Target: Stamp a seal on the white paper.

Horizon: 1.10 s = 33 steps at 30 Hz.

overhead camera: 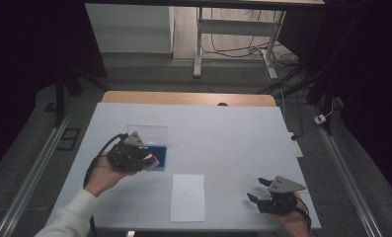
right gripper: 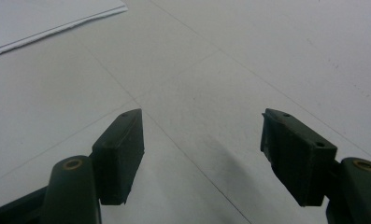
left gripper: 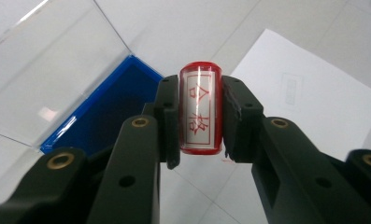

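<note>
The only readable text is on the face of the red stamp [left gripper: 200, 114]: two red Chinese characters, 合格, one above the other inside a thin red rectangle on white. On the white paper sheet [left gripper: 309, 100] there is a faint rectangular print, too pale to read.

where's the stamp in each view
high view: the stamp is left of centre, at the tip of the left gripper, over the blue ink pad.
left gripper view: centre, clamped between the jaws, red face toward the camera.
right gripper view: not in it.
shared landmark: the white paper, with a corner at the top left of the right gripper view.
</note>
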Available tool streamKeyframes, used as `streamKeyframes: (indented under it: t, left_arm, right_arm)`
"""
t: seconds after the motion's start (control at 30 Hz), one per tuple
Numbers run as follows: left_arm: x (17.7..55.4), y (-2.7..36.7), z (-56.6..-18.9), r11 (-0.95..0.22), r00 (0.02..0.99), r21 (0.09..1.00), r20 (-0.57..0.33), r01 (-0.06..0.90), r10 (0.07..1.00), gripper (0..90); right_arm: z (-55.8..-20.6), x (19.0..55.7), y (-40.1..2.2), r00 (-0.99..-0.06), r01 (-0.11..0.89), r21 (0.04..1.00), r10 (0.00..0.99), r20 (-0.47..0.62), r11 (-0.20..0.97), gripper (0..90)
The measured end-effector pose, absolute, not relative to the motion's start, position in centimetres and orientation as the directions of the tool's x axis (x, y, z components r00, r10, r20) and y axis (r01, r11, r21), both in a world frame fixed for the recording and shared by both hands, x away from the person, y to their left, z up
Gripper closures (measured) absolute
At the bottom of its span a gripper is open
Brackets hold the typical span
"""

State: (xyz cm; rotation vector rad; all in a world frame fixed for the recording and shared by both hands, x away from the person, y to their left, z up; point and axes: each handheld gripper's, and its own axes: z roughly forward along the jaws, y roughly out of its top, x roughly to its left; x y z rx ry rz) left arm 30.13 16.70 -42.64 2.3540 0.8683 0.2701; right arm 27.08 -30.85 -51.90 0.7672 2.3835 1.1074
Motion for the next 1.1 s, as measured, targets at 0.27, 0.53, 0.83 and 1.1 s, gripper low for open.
streamKeyframes:
  t: [0.27,0.53,0.83,1.1]
  left_arm:
    - [29.3,16.3,-42.7,-0.608,0.781,0.611,-0.027,0.507,0.624,69.8]
    - [28.3,15.0,-42.3,-0.628,0.815,0.620,-0.030,0.470,0.579,69.8]
    - [27.1,12.8,-41.8,-0.663,0.863,0.624,-0.036,0.413,0.504,69.8]
    - [26.4,11.2,-41.8,-0.685,0.886,0.619,-0.038,0.383,0.461,69.7]
  right_arm:
    - [-51.9,27.0,-30.8,-0.766,0.312,0.783,0.630,-0.128,0.538,29.8]
    - [-51.9,27.0,-30.8,-0.771,0.313,0.784,0.625,-0.119,0.536,29.8]
    - [-51.9,27.0,-30.8,-0.770,0.313,0.788,0.628,-0.116,0.530,29.7]
    - [-51.9,27.0,-30.9,-0.771,0.310,0.786,0.625,-0.121,0.534,29.7]
